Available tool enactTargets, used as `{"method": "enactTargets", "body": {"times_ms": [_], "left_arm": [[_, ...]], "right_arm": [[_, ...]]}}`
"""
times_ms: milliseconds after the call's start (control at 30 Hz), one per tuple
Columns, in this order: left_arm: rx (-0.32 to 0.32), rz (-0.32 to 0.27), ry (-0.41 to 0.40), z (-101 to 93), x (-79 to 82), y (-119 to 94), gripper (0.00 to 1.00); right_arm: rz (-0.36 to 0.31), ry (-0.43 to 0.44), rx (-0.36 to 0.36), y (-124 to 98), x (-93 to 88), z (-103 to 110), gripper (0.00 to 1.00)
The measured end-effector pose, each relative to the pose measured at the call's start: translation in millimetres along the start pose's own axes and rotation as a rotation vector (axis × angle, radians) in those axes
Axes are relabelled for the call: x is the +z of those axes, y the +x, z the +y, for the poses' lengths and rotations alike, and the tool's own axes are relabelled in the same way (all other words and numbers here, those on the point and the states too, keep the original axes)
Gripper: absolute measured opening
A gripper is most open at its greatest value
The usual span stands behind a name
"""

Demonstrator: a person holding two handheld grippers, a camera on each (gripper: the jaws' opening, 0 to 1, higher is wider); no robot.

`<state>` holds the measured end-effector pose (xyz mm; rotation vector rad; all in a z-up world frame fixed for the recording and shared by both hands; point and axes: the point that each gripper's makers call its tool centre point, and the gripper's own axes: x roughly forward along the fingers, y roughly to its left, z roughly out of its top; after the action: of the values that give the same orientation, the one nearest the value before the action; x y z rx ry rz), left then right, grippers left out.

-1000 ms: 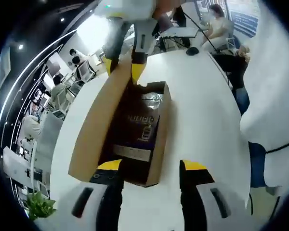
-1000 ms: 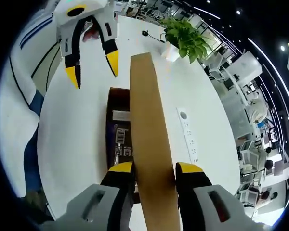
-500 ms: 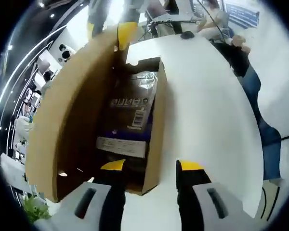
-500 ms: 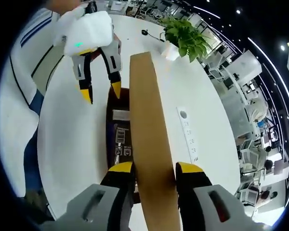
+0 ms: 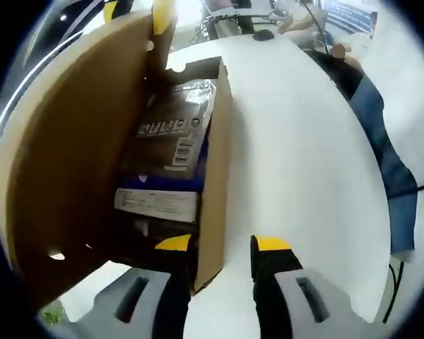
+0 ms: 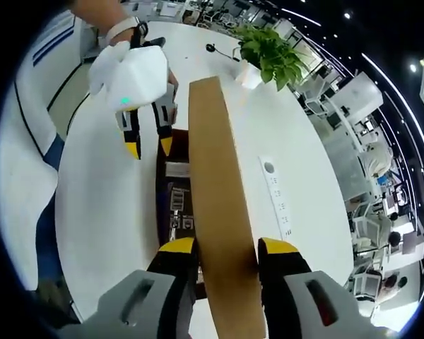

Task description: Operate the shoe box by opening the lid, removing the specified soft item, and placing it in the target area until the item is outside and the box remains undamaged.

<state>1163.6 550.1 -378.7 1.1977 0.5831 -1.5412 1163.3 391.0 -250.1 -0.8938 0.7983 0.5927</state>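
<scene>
The brown cardboard shoe box lies on the white table with its lid raised upright. Inside rests a dark plastic-wrapped soft package with white labels. My left gripper is open and straddles the box's near end wall, one jaw inside and one outside. In the right gripper view, my right gripper is shut on the edge of the upright lid. There the left gripper, held by a hand, hangs over the far end of the box, above the package.
A white power strip lies on the table right of the lid. A potted plant and a dark mouse sit at the far end. A person in blue trousers stands beside the table edge.
The left gripper has come down and closer to the box's end, one jaw now inside the box. The right gripper and the raised lid have stayed put.
</scene>
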Motion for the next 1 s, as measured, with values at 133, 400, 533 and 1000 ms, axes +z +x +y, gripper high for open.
{"method": "enactTargets", "body": {"times_ms": [133,400,533,1000], "left_arm": [[-0.014,0.004,0.004,-1.9,-0.5,1.7,0.31],[-0.028,0.027,0.031,0.5,-0.9,10.6,0.24],[-0.027,0.039,0.034,3.0,-1.0,12.7,0.21],[-0.007,0.055,0.044,9.4,1.6,21.1,0.1]], "right_arm": [[0.001,0.0,0.0,-0.5,0.1,0.5,0.33],[0.004,0.002,-0.001,-0.6,0.2,-0.4,0.33],[0.006,0.005,-0.001,-0.3,-0.2,-0.6,0.33],[0.012,0.018,-0.001,1.5,-0.6,-1.1,0.34]]}}
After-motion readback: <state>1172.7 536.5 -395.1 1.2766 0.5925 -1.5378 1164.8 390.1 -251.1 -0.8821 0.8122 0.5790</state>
